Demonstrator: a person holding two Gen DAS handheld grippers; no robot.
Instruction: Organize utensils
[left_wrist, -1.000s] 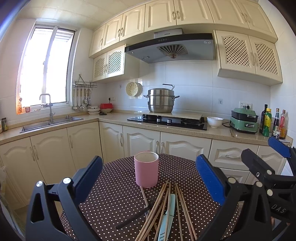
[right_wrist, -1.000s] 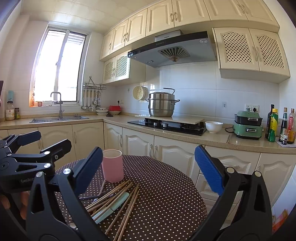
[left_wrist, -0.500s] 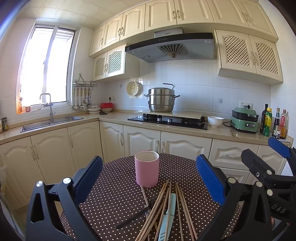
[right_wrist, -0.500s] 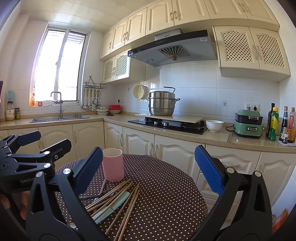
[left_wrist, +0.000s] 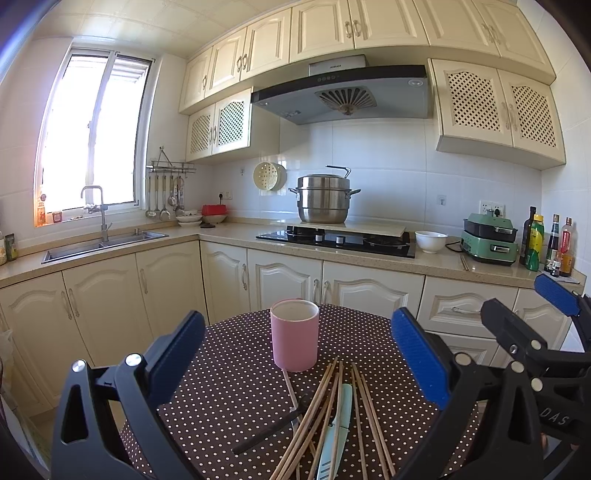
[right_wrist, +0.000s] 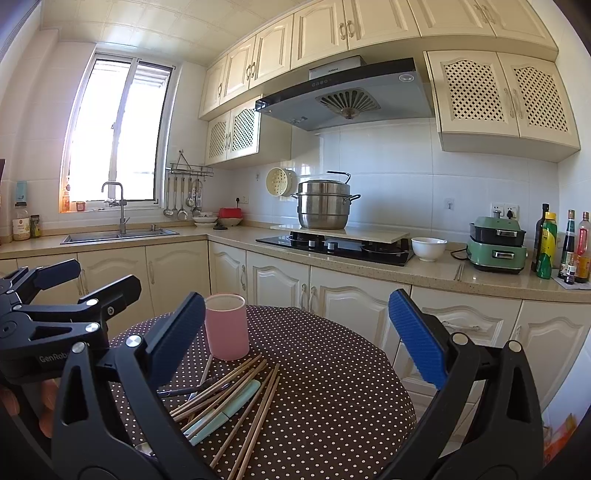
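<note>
Kitchen bench (left_wrist: 236, 398): pink cup (left_wrist: 294, 339), loose chopsticks (left_wrist: 325, 417); left gripper (left_wrist: 295, 373) and right gripper (right_wrist: 295, 343) fingers spread, empty; first pickup likely pending.

Home kitchen: stove (left_wrist: 338, 240), sink (left_wrist: 105, 245), cabinets (left_wrist: 321, 29).

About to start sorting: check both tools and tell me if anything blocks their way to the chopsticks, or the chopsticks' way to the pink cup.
Nothing visible does. The open left tool and open right tool hang above the loose wooden chopsticks on the polka-dot tablecloth; the upright pink cylindrical cup stands just beyond them, mouth uncovered.
</note>
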